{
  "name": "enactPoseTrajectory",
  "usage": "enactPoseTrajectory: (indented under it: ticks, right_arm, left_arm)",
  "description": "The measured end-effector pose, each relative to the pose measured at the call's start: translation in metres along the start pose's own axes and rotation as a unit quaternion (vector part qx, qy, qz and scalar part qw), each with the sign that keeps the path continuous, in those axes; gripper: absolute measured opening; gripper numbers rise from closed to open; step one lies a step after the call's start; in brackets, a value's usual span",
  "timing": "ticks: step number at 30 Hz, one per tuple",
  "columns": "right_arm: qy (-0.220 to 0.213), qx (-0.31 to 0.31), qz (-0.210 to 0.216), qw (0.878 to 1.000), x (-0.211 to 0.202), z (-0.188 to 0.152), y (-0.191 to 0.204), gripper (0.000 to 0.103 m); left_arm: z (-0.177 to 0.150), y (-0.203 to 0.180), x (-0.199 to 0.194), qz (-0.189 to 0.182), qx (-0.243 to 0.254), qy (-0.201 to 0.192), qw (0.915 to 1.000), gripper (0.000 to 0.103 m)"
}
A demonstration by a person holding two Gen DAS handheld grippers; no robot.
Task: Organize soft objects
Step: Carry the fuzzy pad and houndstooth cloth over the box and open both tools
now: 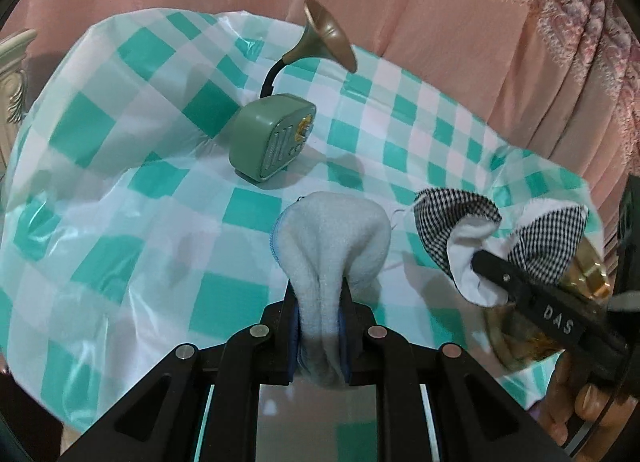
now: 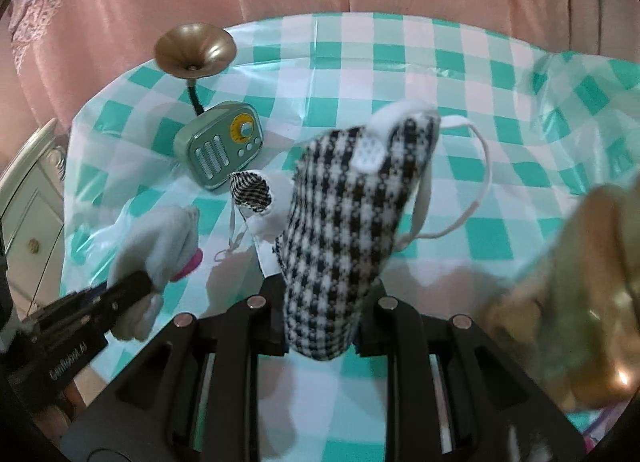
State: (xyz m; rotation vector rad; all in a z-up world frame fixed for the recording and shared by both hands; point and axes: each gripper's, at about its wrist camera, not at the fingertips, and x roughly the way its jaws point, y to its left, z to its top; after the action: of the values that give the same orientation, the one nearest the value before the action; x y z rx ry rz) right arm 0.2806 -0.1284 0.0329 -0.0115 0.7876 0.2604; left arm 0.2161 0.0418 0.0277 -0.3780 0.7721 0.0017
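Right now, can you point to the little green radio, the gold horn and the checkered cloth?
green radio (image 2: pixel 218 150), right wrist view, front grille.
gold horn (image 2: pixel 194 48), right wrist view, inside the bell.
checkered cloth (image 2: pixel 344 214), right wrist view, its middle.

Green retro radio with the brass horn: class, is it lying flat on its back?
No: the green retro radio stands upright on the checked tablecloth, dial facing forward.

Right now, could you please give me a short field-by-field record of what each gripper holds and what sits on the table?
left gripper: shut on pale grey fleece cloth, lifted
right gripper: shut on black-and-white houndstooth fabric mask, white straps dangling
surface: teal-and-white checked plastic tablecloth
on table: small green retro radio with brass horn, upright
backdrop: pink curtain
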Motion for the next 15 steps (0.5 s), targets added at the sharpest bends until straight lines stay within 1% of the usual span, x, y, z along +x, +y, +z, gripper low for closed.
enactPoseTrajectory:
  ticks: [9,15]
  right_arm:
    - [-0.014,0.004,0.002,1.000,-0.060,-0.035,-0.008,0.025]
    - [-0.022,0.014,-0.008,1.000,-0.094,-0.054,-0.022,0.025]
  left_arm:
    - [-0.029,-0.022,-0.037,-0.027,0.010,-0.005,0.9996,0.016]
    - [-0.046,-0.043,-0.057,-0.050,0.023,-0.007,0.9985,0.016]
